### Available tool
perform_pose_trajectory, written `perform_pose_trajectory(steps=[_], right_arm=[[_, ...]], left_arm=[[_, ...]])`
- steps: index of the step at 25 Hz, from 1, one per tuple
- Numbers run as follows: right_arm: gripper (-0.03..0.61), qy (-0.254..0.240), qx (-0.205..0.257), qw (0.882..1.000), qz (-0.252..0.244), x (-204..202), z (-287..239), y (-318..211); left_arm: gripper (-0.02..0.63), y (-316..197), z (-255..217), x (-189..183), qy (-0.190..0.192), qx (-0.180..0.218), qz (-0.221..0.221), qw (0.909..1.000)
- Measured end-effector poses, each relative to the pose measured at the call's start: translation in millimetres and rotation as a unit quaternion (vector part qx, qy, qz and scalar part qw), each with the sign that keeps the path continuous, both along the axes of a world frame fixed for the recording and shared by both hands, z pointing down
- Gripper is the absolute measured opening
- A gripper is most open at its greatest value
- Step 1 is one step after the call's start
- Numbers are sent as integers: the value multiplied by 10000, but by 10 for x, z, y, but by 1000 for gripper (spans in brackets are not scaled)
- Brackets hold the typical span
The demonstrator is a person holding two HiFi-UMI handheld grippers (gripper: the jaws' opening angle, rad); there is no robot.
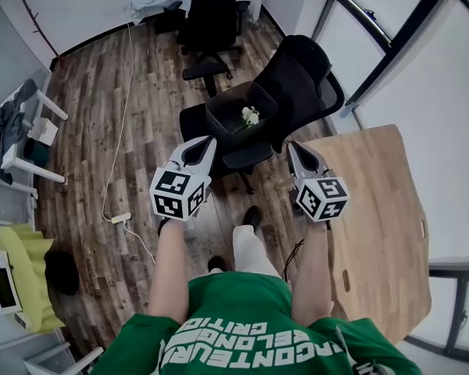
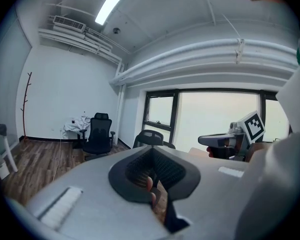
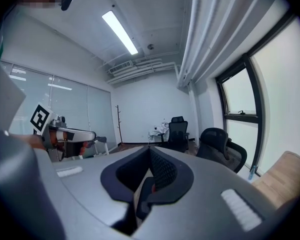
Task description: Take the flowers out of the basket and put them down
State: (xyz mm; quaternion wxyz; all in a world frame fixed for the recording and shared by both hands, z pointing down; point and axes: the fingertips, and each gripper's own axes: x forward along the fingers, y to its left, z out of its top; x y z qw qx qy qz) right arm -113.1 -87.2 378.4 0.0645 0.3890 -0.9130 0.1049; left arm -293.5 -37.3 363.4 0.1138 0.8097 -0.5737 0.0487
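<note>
item: flowers [image 1: 250, 117]. a small cluster of white blooms on a thin green stem; the head view is too small to count the petals or blooms.
location: inside the basket [image 1: 223, 108], towards its right-hand side, blooms pointing to the far right corner, stem trailing to the near left.

item: basket. dark, square, open-topped, with upright walls. it stands on the seat of a black office chair [image 1: 313, 76], which sits on the wood-plank floor [image 1: 102, 131] just beyond the far left corner of a light wooden table [image 1: 375, 209].

item: left gripper [image 1: 209, 141]. grey body with a black-and-white marker cube [image 1: 178, 194] at the rear, held in the person's left hand. jaws closed together with nothing between them, as its own view shows. its tip points at the near left of the chair seat, close to the basket but not touching it.

item: right gripper [image 1: 291, 146]. same build, with its own marker cube [image 1: 322, 198]. jaws closed tip to tip and empty in its own view. its tip is near the right edge of the chair seat, apart from the basket and from the flowers.

arrangement: the two grippers are side by side and roughly parallel, with the basket ahead of them and between their lines. a second black chair [image 1: 211, 14] stands further back by the wall.
</note>
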Motion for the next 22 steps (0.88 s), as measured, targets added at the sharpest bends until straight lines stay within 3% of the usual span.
perform_pose_trajectory(steps=[11, 22], right_arm=[[6, -92, 75, 9993, -347, -50, -163, -1547], [6, -150, -39, 9991, -389, 223, -39, -2223]], left_arm=[[18, -1565, -274, 147, -151, 99, -107, 9998], [18, -2257, -158, 461, -329, -35, 4, 9995]])
